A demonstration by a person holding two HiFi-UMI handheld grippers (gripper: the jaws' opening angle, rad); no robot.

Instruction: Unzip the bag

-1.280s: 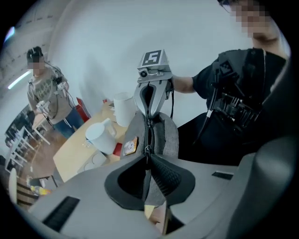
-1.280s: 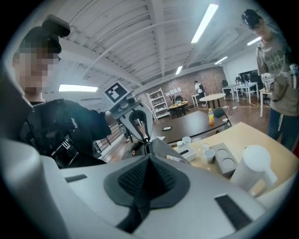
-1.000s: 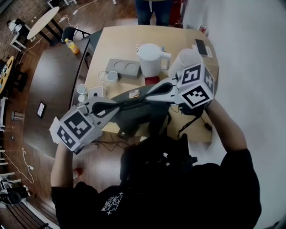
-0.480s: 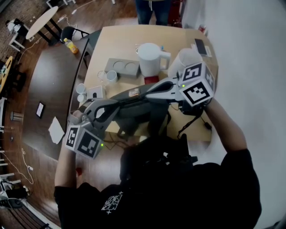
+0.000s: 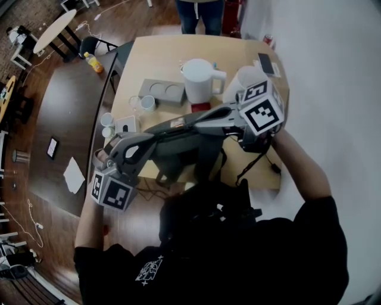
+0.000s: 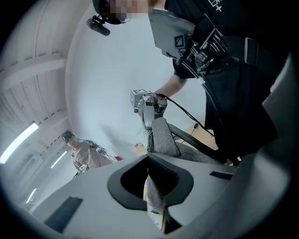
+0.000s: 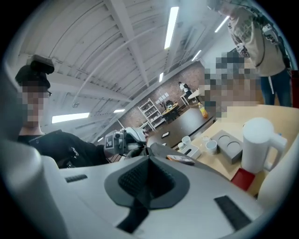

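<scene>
A dark grey bag [image 5: 181, 152] stands at the near edge of the tan table [image 5: 161, 56], with both grippers at its top edge. My left gripper [image 5: 156, 138] reaches in from the lower left and is shut on a fold of grey bag fabric [image 6: 156, 186]. From the right, my right gripper [image 5: 199, 122] is shut on a black strap or pull [image 7: 140, 205] at the bag's top. The bag's top ridge [image 6: 163, 137] runs between the two grippers. The zip itself is hidden behind the jaws.
Behind the bag stand a white jug [image 5: 198, 79], a grey tray with two round hollows [image 5: 164, 91], small cups [image 5: 147, 102] and a red item [image 5: 201, 107]. A phone [image 5: 266, 62] lies far right. A dark table [image 5: 71, 113] is left; a person [image 5: 199, 15] stands beyond.
My left gripper has rolled about its own line, so its marker cube swung down and its body now lies side-on. The right gripper rolled slightly. Both keep their hold on the bag.
</scene>
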